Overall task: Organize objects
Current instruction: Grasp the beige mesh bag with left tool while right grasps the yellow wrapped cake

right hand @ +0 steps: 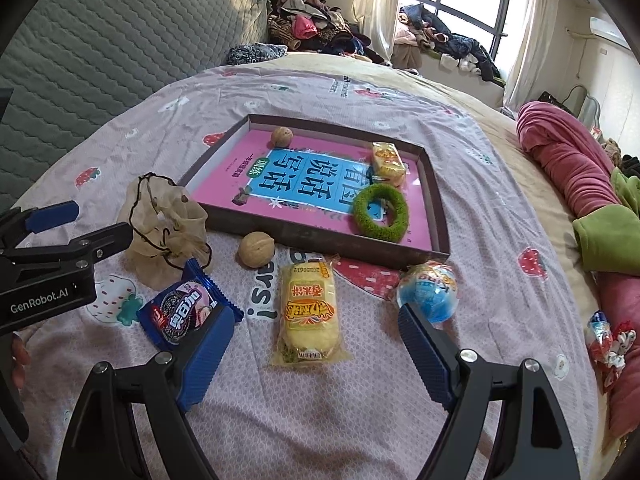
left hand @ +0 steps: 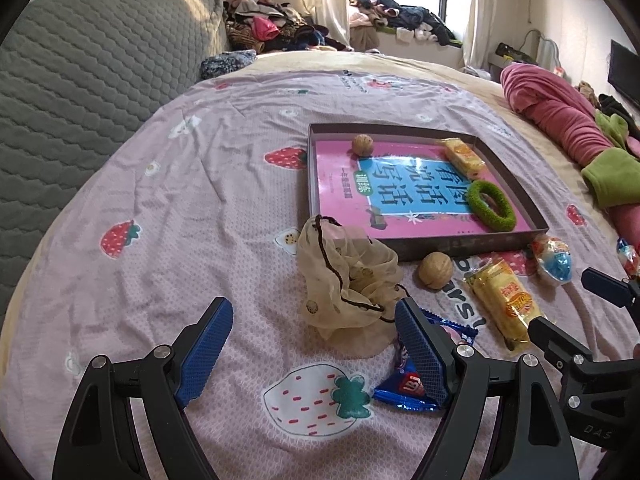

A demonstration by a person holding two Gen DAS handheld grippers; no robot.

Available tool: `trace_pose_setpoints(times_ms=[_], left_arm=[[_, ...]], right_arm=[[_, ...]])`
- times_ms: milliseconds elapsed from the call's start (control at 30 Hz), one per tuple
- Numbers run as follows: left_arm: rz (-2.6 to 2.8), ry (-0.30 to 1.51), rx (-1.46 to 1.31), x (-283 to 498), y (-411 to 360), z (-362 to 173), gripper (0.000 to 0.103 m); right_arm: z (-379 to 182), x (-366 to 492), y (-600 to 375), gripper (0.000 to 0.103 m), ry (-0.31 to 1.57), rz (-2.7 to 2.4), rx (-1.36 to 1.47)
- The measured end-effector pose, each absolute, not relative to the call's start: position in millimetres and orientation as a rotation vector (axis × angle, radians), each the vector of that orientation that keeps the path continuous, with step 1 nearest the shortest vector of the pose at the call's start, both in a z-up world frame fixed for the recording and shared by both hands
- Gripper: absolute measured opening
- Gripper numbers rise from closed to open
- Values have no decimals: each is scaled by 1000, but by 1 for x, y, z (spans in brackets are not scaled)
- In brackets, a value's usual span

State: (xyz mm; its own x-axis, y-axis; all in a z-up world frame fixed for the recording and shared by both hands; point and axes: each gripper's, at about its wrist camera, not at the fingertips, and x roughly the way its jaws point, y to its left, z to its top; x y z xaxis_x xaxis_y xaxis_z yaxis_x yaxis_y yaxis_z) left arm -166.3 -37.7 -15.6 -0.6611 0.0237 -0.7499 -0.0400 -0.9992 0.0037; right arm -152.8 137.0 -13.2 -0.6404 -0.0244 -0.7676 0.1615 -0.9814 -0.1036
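Observation:
A shallow brown tray [right hand: 324,240] [left hand: 464,245] lies on the bed with a pink book, a walnut [right hand: 281,136], a yellow cake packet [right hand: 387,162] and a green ring [right hand: 380,213] in it. In front of it lie a mesh drawstring bag [right hand: 164,224] [left hand: 348,280], a loose walnut [right hand: 256,249] [left hand: 435,270], a yellow cake packet [right hand: 307,312] [left hand: 502,298], a blue cookie packet [right hand: 186,312] [left hand: 408,386] and a blue-and-orange egg toy [right hand: 430,290] [left hand: 554,258]. My left gripper [left hand: 316,352] is open and empty, close before the bag. My right gripper [right hand: 316,354] is open and empty, astride the near end of the cake packet.
A grey quilted headboard [left hand: 92,80] stands at the left. Pink and green blankets [right hand: 572,172] lie along the right edge of the bed. A wrapped sweet [right hand: 606,340] lies near them. Piled clothes [right hand: 312,24] fill the far side by the window.

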Motion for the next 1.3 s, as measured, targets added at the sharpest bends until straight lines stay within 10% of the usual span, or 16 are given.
trace_pose_setpoints(times_ms=[800, 1067, 1300], left_arm=[[2793, -44, -1379, -219, -48, -62, 84], [2757, -56, -1388, -227, -44, -72, 82], [2708, -64, -1387, -227, -37, -77, 53]], right_arm=[[-54, -192, 137, 83, 191, -2713, 1371], [-70, -204, 139, 64, 164, -2700, 1425], [-74, -204, 135, 43, 161, -2684, 1404]])
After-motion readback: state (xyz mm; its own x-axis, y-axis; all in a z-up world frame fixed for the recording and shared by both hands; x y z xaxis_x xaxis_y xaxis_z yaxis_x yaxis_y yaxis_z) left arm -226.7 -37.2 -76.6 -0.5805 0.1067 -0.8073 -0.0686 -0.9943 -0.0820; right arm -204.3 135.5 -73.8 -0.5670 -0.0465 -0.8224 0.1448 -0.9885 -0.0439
